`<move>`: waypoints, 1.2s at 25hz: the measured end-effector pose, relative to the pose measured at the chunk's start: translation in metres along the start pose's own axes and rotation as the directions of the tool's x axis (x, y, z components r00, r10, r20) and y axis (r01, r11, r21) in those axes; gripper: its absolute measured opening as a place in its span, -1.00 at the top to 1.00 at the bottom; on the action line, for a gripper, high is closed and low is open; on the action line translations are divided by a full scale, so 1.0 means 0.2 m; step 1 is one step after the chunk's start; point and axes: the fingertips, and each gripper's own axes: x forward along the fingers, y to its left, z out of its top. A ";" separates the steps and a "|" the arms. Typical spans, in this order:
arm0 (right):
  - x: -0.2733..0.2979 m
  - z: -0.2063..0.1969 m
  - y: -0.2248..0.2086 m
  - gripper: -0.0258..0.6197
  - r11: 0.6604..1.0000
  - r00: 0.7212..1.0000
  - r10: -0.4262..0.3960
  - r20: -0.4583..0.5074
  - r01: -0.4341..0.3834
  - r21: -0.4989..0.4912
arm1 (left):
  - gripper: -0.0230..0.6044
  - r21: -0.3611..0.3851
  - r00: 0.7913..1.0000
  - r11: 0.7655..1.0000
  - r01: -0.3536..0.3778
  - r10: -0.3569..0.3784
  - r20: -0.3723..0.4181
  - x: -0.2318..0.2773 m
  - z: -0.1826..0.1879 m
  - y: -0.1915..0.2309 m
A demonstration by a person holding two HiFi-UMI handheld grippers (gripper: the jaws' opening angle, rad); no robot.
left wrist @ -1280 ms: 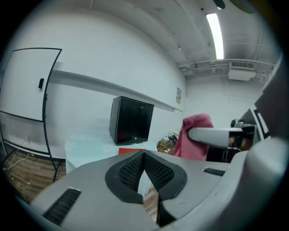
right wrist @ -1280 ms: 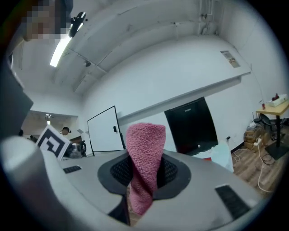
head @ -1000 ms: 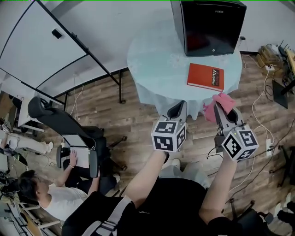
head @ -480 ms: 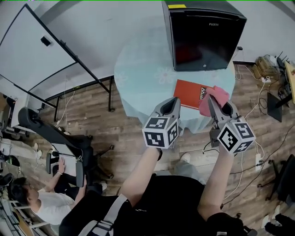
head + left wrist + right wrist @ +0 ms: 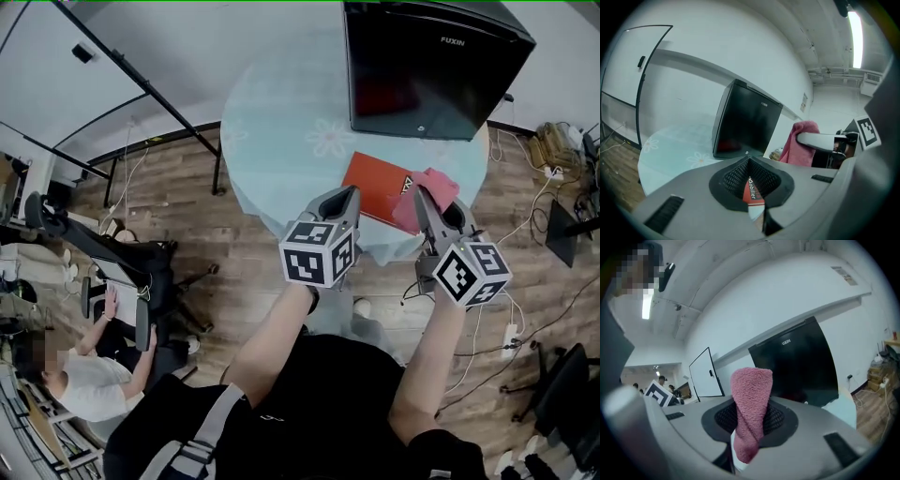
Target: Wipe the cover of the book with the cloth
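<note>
The right hand-held gripper [image 5: 424, 199] clamps the pink cloth [image 5: 433, 180] over the red book [image 5: 375, 183] at the surface's [image 5: 281, 141] near edge. The left hand-held gripper [image 5: 349, 193] hovers beside it, jaws together.

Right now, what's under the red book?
The pale blue tablecloth lies under the red book. The pink cloth in the right gripper hides the book's right end.

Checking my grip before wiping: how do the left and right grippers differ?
The right gripper is shut on the pink cloth; the left gripper is shut on nothing. The right gripper reaches over the red book; the left gripper sits at its corner. Both point forward.
</note>
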 end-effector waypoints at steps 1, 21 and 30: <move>0.03 -0.01 -0.03 0.63 1.000 1.000 -0.001 -0.005 0.001 0.017 | 0.88 0.002 1.000 1.000 0.002 -0.002 -0.008 0.03 0.00 0.01; 0.87 -0.57 -0.29 0.63 0.982 0.935 0.040 -0.351 0.027 0.185 | 0.88 -0.167 0.958 0.986 -0.024 -0.025 -0.287 0.69 -0.27 0.46; 1.16 -0.69 -0.39 0.63 0.974 0.918 0.005 -0.395 0.085 0.209 | 0.88 -0.183 0.937 0.982 -0.045 -0.022 -0.348 0.83 -0.34 0.65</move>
